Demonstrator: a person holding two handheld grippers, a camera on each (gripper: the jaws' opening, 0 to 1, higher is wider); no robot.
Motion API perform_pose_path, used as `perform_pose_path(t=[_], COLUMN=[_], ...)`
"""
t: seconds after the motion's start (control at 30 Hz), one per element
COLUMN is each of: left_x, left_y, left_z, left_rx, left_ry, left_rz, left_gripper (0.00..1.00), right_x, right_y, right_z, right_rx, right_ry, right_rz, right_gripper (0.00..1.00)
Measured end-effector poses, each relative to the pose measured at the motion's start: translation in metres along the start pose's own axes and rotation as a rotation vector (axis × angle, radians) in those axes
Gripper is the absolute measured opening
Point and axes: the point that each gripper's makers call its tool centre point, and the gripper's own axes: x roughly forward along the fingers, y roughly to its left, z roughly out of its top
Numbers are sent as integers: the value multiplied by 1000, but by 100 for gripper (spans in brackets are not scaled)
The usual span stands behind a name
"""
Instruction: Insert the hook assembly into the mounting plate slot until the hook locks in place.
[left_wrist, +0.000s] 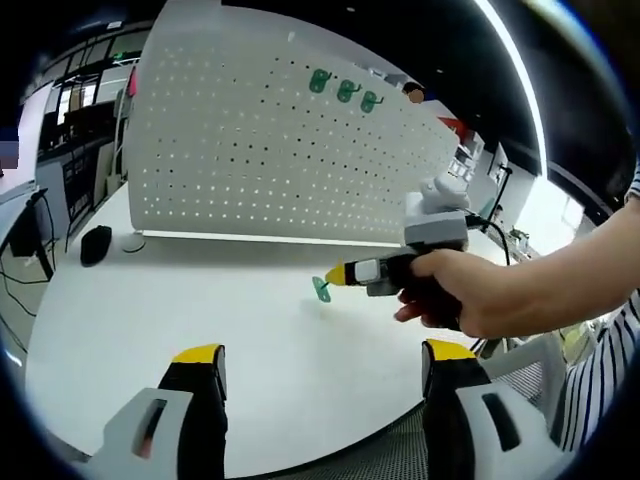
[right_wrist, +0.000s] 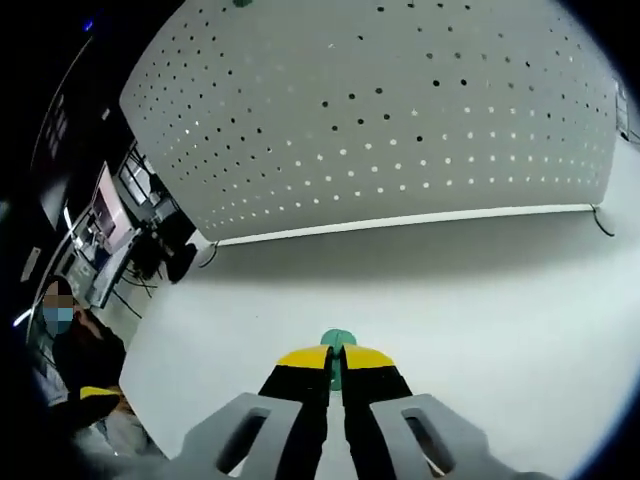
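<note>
Green hook (left_wrist: 321, 290) is sitting pinched in the right gripper (left_wrist: 338, 275), low over the white table (left_wrist: 180, 300). Left gripper (left_wrist: 322, 362) is hanging with fingers wide apart, facing the pegboard (left_wrist: 250, 140) carrying three hooks (left_wrist: 344, 91)

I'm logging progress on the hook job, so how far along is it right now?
Done: three green hooks already hang near the top of the white pegboard. In hand: the right gripper is shut on another green hook, held above the white table and short of the board. The left gripper is open and holds nothing. Left: carry the hook to the board and push it in until it locks.
</note>
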Motion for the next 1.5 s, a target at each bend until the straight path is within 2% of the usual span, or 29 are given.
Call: perform_pose_path(t=[0.1, 0.23, 0.37, 0.5, 0.7, 0.83, 0.93, 1.03, 1.13, 1.27, 1.5], left_x=[3, 6, 11, 16, 23, 27, 29, 30, 31, 31, 29], left_y=[6, 14, 22, 29, 29, 21, 17, 13, 7, 2, -5], left_z=[-2, 3, 14, 26, 41, 49, 52, 57, 62, 65, 70], left_rx=[3, -7, -3, -17, -54, -76, -87, -99, -116, -117, -130], left_ry=[24, 34, 33, 29, 17, 14, 20, 11, -1, 2, -16], left_rz=[6, 9, 14, 12, -11, -53, -79, -92, -124, -139, -173], left_gripper=[82, 82, 80, 78, 73, 68, 58, 58, 50, 46, 31], right_x=[-7, -19, -32, -48, -73, -84, -90, -95, -101, -108, -114], right_y=[9, 27, 44, 68, 91, 100, 107, 113, 119, 129, 139], right_z=[8, 18, 24, 33, 43, 44, 44, 43, 43, 47, 49], right_rx=[-35, -56, -74, -79, -109, -140, -166, -186, -194, -226, -260], right_ry=[-28, -66, -94, -132, -179, -203, -220, -232, -250, -285, -314], right_rz=[39, 105, 158, 256, 343, 370, 389, 406, 426, 452, 470], right_gripper=[0, 0, 0, 0, 0, 0, 0, 0, 0, 0, 0])
